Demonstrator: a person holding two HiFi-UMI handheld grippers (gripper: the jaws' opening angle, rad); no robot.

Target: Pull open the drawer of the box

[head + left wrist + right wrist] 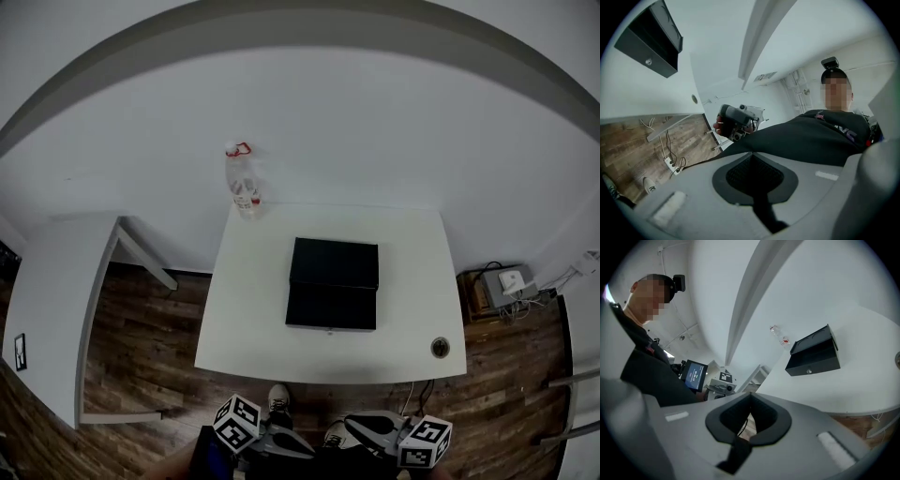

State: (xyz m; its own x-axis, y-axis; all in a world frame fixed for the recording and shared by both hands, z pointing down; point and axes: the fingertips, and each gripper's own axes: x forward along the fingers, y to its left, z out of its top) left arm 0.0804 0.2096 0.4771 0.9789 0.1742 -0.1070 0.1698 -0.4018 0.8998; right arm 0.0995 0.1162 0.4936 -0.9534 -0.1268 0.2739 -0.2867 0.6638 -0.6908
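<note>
A flat black box [333,281] lies in the middle of the white table [253,319], its drawer front with a small metal knob [330,331] facing me, the drawer pushed in. Both grippers hang low in front of my body, short of the table's near edge and far from the box. My left gripper [307,453] and right gripper [351,425] point toward each other, both shut with nothing in them. In the left gripper view its jaws [751,153] meet, and the box [649,40] sits upper left. From the right gripper [750,394], the box [813,355] is at the right.
A clear plastic bottle with a red cap [243,187] stands at the table's far left corner. A cable hole [440,348] is near the front right corner. A white side table [56,309] stands to the left; cables and a device [502,284] lie on the wooden floor at right.
</note>
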